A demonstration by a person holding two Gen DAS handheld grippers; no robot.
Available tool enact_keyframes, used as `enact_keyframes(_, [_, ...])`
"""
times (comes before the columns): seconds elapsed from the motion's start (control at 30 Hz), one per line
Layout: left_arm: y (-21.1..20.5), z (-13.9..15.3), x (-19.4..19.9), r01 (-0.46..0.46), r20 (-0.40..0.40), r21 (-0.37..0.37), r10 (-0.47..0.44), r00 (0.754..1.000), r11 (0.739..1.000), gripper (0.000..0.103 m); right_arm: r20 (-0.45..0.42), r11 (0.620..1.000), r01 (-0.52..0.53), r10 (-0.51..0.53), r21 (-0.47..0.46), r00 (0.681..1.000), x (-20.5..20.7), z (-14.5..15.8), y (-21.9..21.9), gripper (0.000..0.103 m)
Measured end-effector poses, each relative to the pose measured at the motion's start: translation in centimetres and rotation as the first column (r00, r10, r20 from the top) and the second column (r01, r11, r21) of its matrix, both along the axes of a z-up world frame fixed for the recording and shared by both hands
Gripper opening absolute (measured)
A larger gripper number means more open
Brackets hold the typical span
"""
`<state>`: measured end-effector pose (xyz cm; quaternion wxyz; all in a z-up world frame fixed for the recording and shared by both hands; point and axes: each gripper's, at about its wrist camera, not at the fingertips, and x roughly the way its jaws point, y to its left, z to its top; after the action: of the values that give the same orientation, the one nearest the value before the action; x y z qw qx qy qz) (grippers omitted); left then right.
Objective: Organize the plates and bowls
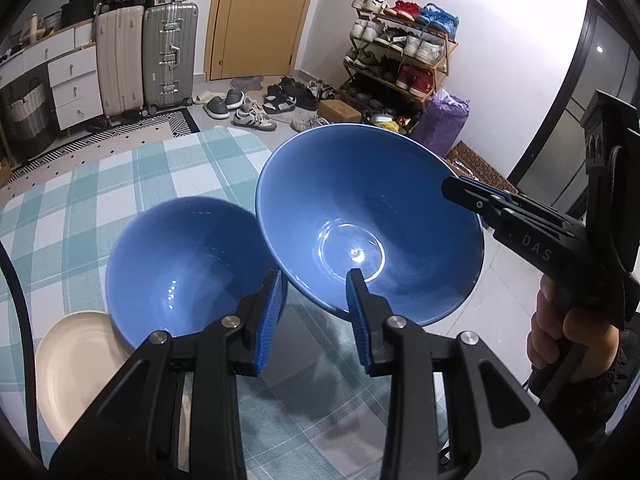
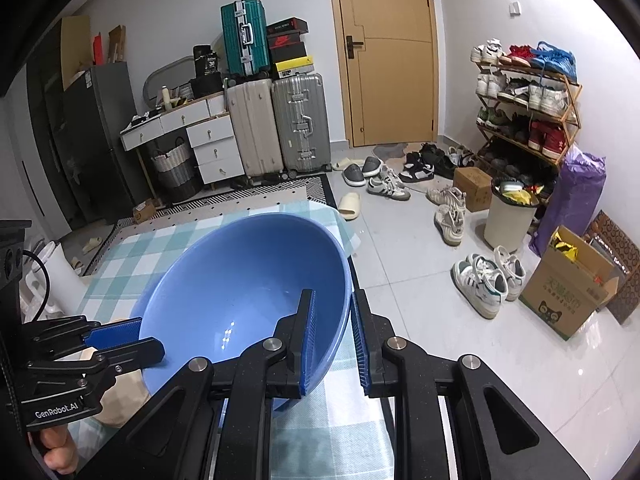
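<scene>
Two blue bowls are over a checked tablecloth (image 1: 120, 176). My right gripper (image 2: 332, 344) is shut on the rim of the larger blue bowl (image 1: 368, 224), which it holds lifted and tilted; it also shows in the right wrist view (image 2: 240, 292). The right gripper reaches in from the right in the left wrist view (image 1: 476, 196). The second blue bowl (image 1: 184, 264) sits on a cream plate (image 1: 76, 368). My left gripper (image 1: 314, 320) is open, its fingers on either side of the large bowl's near rim, not touching. It appears at lower left in the right wrist view (image 2: 128, 340).
The table edge lies close on the right, with tiled floor beyond. On the floor stand a shoe rack (image 2: 528, 104), loose shoes (image 2: 484, 280), a cardboard box (image 2: 572, 300) and a bin (image 2: 508, 216). Suitcases (image 2: 280, 124) and drawers (image 2: 208, 140) stand by the door.
</scene>
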<state>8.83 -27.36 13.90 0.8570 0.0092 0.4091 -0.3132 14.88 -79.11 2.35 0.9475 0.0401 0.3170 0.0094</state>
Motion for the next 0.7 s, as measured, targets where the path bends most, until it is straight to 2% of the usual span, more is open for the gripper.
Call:
enact_keyframes(0.43, [5.3, 2.5, 1.0, -0.076, 0.024, -0.055, 0.077, 0.997, 0.996, 0.03, 0.016, 0.998, -0.057, 0.058, -0.028, 0.998, 1.4, 1.7, 4.2, 0.018])
enact_keyframes(0.7, [8.9, 2.6, 2.2, -0.123, 0.022, -0.07, 0.125, 0.992, 0.99, 0.03, 0.012, 0.994, -0.101, 0.102, -0.029, 0.995, 2.8, 1.8, 7.3, 0.018])
